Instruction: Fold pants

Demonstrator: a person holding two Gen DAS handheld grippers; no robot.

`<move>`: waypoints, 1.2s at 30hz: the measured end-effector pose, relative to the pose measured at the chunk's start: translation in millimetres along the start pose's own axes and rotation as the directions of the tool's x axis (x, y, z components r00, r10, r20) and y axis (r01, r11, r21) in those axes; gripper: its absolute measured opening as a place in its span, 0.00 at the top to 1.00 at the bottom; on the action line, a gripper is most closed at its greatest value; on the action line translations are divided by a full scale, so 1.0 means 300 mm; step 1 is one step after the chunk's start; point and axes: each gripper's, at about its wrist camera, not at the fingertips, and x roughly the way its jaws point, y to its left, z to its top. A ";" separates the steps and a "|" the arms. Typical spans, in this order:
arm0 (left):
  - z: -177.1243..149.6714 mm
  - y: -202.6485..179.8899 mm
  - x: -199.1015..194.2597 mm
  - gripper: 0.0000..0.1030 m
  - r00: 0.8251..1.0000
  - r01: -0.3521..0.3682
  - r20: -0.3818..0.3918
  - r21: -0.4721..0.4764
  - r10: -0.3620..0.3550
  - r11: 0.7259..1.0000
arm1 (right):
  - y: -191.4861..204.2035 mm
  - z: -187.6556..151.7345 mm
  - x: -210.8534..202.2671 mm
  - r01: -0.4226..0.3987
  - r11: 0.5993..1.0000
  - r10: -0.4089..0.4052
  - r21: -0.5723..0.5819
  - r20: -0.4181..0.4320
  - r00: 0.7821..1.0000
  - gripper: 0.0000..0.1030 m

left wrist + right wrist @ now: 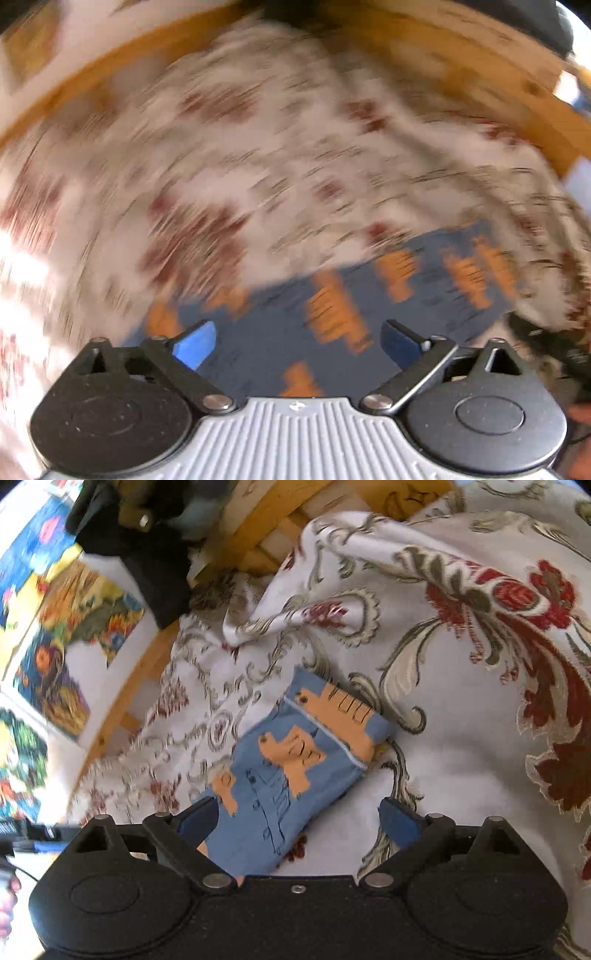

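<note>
Both claws stood released, gripping nothing. Between the spread fingers of the right claw (299, 821) lay the one pair of blue pants (291, 771) with orange animal prints, folded into a small packet on a floral bedspread (461, 701). Beyond it a bunched fold of that cloth rose, with a wooden bed frame (258, 528) and dark clothing (159, 572) farther off. The left claw (299, 345) hovered over the same pants (406, 295), its view badly blurred; only the right view showed the coloured wall pictures (70, 635).
</note>
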 end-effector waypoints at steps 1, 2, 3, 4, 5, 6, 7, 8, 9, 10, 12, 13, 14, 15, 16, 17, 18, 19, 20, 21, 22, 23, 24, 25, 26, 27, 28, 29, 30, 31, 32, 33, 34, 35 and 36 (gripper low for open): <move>0.042 -0.055 0.010 0.00 1.000 0.018 0.013 0.044 -0.018 0.999 | -0.008 0.005 0.000 -0.003 1.000 0.002 0.031 0.020 1.000 0.08; 0.078 -0.109 0.024 0.00 0.999 0.038 0.016 0.087 -0.039 0.995 | -0.020 0.027 -0.014 0.000 0.999 -0.002 0.053 0.035 0.999 0.08; 0.118 -0.167 0.058 0.00 0.998 0.063 0.007 0.141 -0.065 0.988 | -0.030 0.035 -0.014 0.006 0.997 -0.011 0.080 0.053 0.999 0.10; 0.148 -0.219 0.099 0.00 0.996 0.085 -0.003 0.187 -0.086 0.979 | -0.040 0.040 -0.019 0.014 0.994 -0.023 0.109 0.075 0.997 0.11; 0.170 -0.268 0.142 0.00 0.994 0.108 -0.010 0.235 -0.109 0.966 | -0.052 0.043 -0.026 0.023 0.991 -0.035 0.130 0.092 0.995 0.12; 0.184 -0.312 0.184 0.00 0.992 0.127 -0.009 0.282 -0.130 0.951 | -0.064 0.044 -0.035 0.039 0.988 -0.057 0.152 0.113 0.992 0.15; 0.199 -0.350 0.227 0.00 0.989 0.137 -0.001 0.322 -0.145 0.937 | -0.075 0.046 -0.042 0.052 0.985 -0.073 0.167 0.125 0.990 0.18; 0.208 -0.383 0.270 0.00 0.988 0.141 0.013 0.366 -0.157 0.920 | -0.085 0.048 -0.046 0.064 0.981 -0.089 0.184 0.128 0.988 0.24; 0.216 -0.412 0.316 0.00 0.986 0.141 0.025 0.411 -0.166 0.901 | -0.100 0.049 -0.046 0.071 0.978 -0.097 0.198 0.129 0.987 0.30; 0.215 -0.424 0.351 0.01 0.985 0.139 0.034 0.441 -0.171 0.887 | -0.108 0.049 -0.045 0.079 0.973 -0.108 0.215 0.129 0.986 0.33; 0.224 -0.453 0.432 0.04 0.984 0.132 0.039 0.487 -0.173 0.863 | -0.127 0.051 -0.034 0.087 0.964 -0.121 0.251 0.125 0.985 0.47; 0.226 -0.457 0.464 0.05 0.983 0.142 0.030 0.499 -0.180 0.855 | -0.138 0.054 -0.023 0.078 0.958 -0.114 0.276 0.117 0.986 0.49; 0.225 -0.461 0.495 0.05 0.982 0.152 0.019 0.508 -0.188 0.848 | -0.147 0.058 -0.013 0.066 0.953 -0.102 0.295 0.110 0.989 0.51; 0.223 -0.459 0.519 0.05 0.981 0.156 0.016 0.511 -0.191 0.845 | -0.150 0.058 -0.004 0.058 0.951 -0.095 0.305 0.108 0.990 0.51; 0.218 -0.454 0.534 0.05 0.981 0.156 0.017 0.509 -0.191 0.847 | -0.152 0.060 0.003 0.053 0.948 -0.091 0.312 0.107 0.990 0.51; 0.215 -0.449 0.550 0.05 0.980 0.161 0.017 0.506 -0.196 0.847 | -0.154 0.063 0.011 0.049 0.947 -0.086 0.318 0.103 0.991 0.51; 0.210 -0.436 0.557 0.05 0.980 0.165 0.016 0.504 -0.200 0.848 | -0.155 0.065 0.018 0.043 0.946 -0.078 0.322 0.096 0.992 0.51; 0.205 -0.432 0.571 0.05 0.981 0.161 0.018 0.498 -0.195 0.852 | -0.153 0.067 0.025 0.038 0.944 -0.072 0.328 0.092 0.993 0.51; 0.199 -0.428 0.587 0.05 0.981 0.163 0.016 0.488 -0.195 0.858 | -0.154 0.067 0.024 0.035 0.943 -0.069 0.331 0.090 0.994 0.50; 0.195 -0.423 0.600 0.04 0.980 0.169 0.011 0.479 -0.199 0.861 | -0.154 0.070 0.031 0.034 0.942 -0.067 0.335 0.089 0.994 0.50; 0.192 -0.425 0.607 0.04 0.980 0.169 0.009 0.473 -0.197 0.864 | -0.156 0.074 0.041 0.033 0.939 -0.066 0.343 0.086 0.994 0.50; 0.188 -0.425 0.618 0.02 0.981 0.165 0.011 0.466 -0.193 0.869 | -0.158 0.080 0.050 0.029 0.935 -0.062 0.353 0.084 0.995 0.50; 0.183 -0.424 0.624 0.00 0.982 0.162 0.016 0.458 -0.190 0.874 | -0.164 0.088 0.058 0.017 0.929 -0.051 0.369 0.085 0.995 0.51; 0.180 -0.422 0.631 0.00 0.982 0.158 0.019 0.447 -0.187 0.880 | -0.167 0.094 0.064 0.007 0.925 -0.042 0.380 0.084 0.996 0.53; 0.177 -0.419 0.636 0.00 0.982 0.160 0.018 0.435 -0.187 0.886 | -0.171 0.099 0.074 0.002 0.922 -0.035 0.388 0.077 0.996 0.60; 0.176 -0.415 0.639 0.00 0.982 0.164 0.017 0.425 -0.189 0.890 | -0.177 0.099 0.081 0.006 0.918 -0.035 0.397 0.065 0.997 0.73; 0.176 -0.412 0.637 0.00 0.982 0.166 0.016 0.418 -0.190 0.893 | -0.187 0.097 0.088 0.018 0.912 -0.042 0.410 0.050 0.998 0.81; 0.176 -0.409 0.635 0.00 0.982 0.167 0.011 0.411 -0.188 0.896 | -0.201 0.092 0.091 0.018 0.902 -0.042 0.432 0.047 0.998 0.87; 0.179 -0.408 0.629 0.00 0.982 0.169 0.006 0.403 -0.187 0.899 | -0.211 0.090 0.089 0.003 0.891 -0.031 0.453 0.055 0.998 0.86; 0.184 -0.406 0.622 0.00 0.982 0.172 -0.001 0.392 -0.186 0.904 | -0.213 0.091 0.086 -0.006 0.888 -0.026 0.460 0.062 0.998 0.87; 0.188 -0.401 0.614 0.01 0.983 0.176 -0.010 0.373 -0.185 0.911 | -0.207 0.092 0.083 -0.006 0.893 -0.028 0.450 0.071 0.997 0.87; 0.193 -0.395 0.604 0.02 0.982 0.184 -0.019 0.348 -0.189 0.919 | -0.199 0.092 0.082 -0.002 0.900 -0.034 0.435 0.074 0.997 0.87; 0.197 -0.385 0.594 0.03 0.980 0.196 -0.028 0.322 -0.198 0.926 | -0.194 0.091 0.082 0.003 0.906 -0.038 0.423 0.075 0.996 0.87; 0.201 -0.368 0.578 0.03 0.975 0.220 -0.037 0.281 -0.218 0.934 | -0.187 0.092 0.081 0.008 0.913 -0.044 0.409 0.078 0.996 0.87; 0.206 -0.349 0.562 0.03 0.968 0.249 -0.045 0.236 -0.245 0.939 | -0.176 0.092 0.080 0.019 0.923 -0.055 0.385 0.082 0.995 0.87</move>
